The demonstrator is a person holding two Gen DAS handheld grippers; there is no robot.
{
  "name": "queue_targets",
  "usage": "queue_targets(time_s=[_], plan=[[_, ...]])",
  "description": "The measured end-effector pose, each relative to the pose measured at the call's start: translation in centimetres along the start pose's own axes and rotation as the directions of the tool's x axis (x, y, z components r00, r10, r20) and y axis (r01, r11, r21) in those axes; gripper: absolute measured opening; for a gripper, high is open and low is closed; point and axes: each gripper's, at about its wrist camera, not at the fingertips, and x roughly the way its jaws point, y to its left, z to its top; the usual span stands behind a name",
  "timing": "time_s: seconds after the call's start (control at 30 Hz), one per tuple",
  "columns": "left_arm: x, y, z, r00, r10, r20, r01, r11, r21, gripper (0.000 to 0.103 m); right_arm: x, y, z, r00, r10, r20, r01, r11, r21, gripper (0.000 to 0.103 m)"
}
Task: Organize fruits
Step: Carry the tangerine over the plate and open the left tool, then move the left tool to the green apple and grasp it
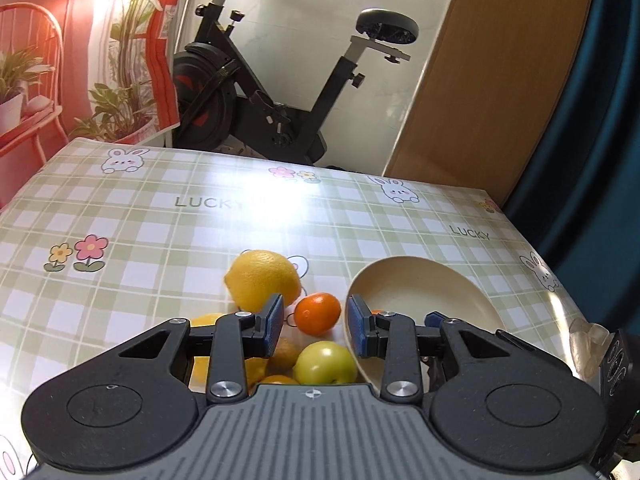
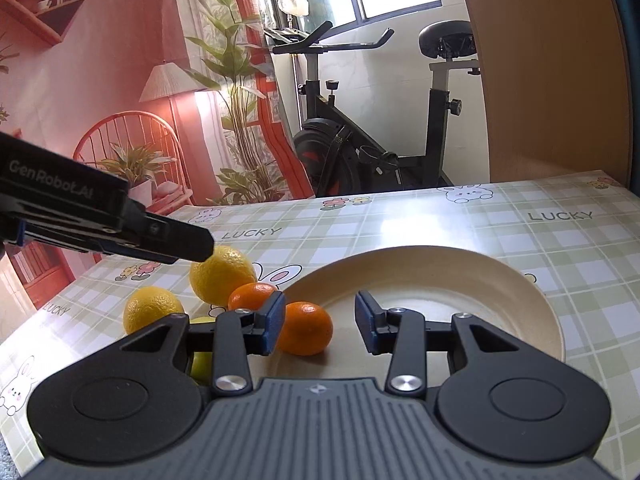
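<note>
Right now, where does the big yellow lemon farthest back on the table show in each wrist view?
Left wrist: big yellow lemon at centre, just beyond the left finger.
Right wrist: centre-left, under the other gripper's black tip.
Shared landmark: round cream plate, to its right in both.

A plate (image 2: 500,280) sits on the counter (image 2: 520,232) with one orange (image 2: 306,328) in it. Left of the plate lie two lemons (image 2: 222,276), another orange (image 2: 250,296) and an apple (image 1: 326,362).
</note>
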Motion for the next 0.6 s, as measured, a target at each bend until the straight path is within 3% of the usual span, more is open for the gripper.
queue_targets(time_s=[0.3, 0.47, 0.6], plan=[[-2.4, 1.7, -1.8, 0.998, 0.058, -0.005, -0.058, 0.998, -0.040, 0.037, -0.5, 0.1, 0.0, 1.000, 0.020, 0.003, -0.020, 1.000, -0.010, 0.042], [-2.5, 0.9, -2.2, 1.000, 0.021, -0.010, -0.022, 0.999, -0.026, 0.037, -1.1, 0.1, 0.4, 1.000, 0.000, -0.016, 0.000, 1.000, -0.005, 0.042], [-2.3, 0.2, -2.7, 1.000, -0.014, -0.022, 0.014, 1.000, 0.007, 0.037, -2.3, 1.2, 0.8, 0.999, 0.031, -0.025, -0.033, 0.997, -0.063, 0.042]])
